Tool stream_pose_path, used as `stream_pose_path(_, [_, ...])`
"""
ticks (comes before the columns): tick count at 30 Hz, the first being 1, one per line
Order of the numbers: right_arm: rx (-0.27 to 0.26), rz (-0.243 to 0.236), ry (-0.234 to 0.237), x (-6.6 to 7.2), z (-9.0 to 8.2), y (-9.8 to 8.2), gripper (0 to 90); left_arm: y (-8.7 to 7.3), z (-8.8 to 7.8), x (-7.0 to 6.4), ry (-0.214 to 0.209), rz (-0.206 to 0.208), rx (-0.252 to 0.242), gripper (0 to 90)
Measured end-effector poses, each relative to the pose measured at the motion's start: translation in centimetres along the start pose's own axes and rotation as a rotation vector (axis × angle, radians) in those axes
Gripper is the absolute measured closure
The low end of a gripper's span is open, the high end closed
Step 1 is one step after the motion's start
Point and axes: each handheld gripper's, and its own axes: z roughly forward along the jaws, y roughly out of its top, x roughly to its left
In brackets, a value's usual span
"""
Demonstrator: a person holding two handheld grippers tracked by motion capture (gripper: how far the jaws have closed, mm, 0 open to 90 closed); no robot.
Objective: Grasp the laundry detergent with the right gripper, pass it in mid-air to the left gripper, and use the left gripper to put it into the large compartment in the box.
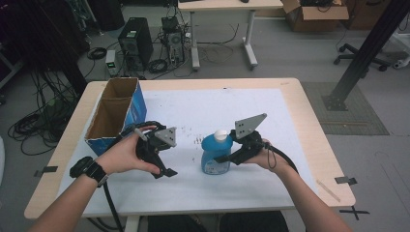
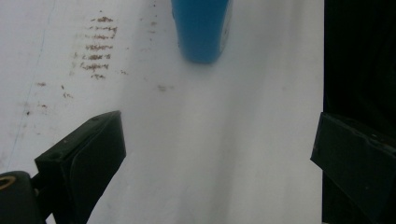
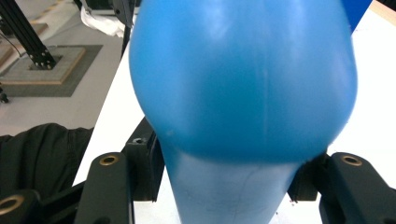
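A blue bottle (image 1: pixel 215 153) with a white cap stands upright on the white mat (image 1: pixel 212 111), near its middle. My right gripper (image 1: pixel 223 157) is shut on the blue bottle; in the right gripper view both jaws press the bottle's (image 3: pixel 243 84) narrow lower part. My left gripper (image 1: pixel 164 170) is held low over the mat to the bottle's left, jaws wide apart and nothing between them. The left gripper view looks along the mat (image 2: pixel 201 154) to the bottle's base (image 2: pixel 201 28) ahead.
An open blue cardboard box (image 1: pixel 116 113) with two compartments stands at the mat's left edge, close to my left hand. Brown smudges (image 2: pixel 95 51) mark the mat. The table's near edge (image 1: pixel 193 208) runs just below my forearms.
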Motion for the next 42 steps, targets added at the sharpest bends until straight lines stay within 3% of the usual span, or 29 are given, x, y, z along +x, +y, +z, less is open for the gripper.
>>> stream_pose_path(5, [0.031, -0.007, 0.014, 0.1, 0.0, 0.8, 42.1, 0.7, -1.2, 0.0, 0.012, 0.008, -0.003, 3.5])
stream_pose_path(11, [0.032, -0.007, 0.013, 0.1, -0.2, 1.8, 42.2, 1.7, -3.1, 0.1, 0.034, 0.016, -0.01, 3.5])
stream_pose_path(24, [0.063, -0.041, 0.022, 0.2, -0.7, 6.0, 42.3, 4.1, -6.7, 0.2, 0.049, 0.032, -0.022, 3.3])
stream_pose_path(28, [0.067, -0.063, 0.035, 0.3, -0.4, 7.8, 42.4, 4.8, -7.5, 0.2, 0.054, 0.029, -0.027, 3.3])
stream_pose_path(42, [0.085, -0.092, 0.059, 0.7, 1.3, 10.5, 42.5, 7.0, -10.0, 0.0, 0.075, 0.046, -0.06, 3.3])
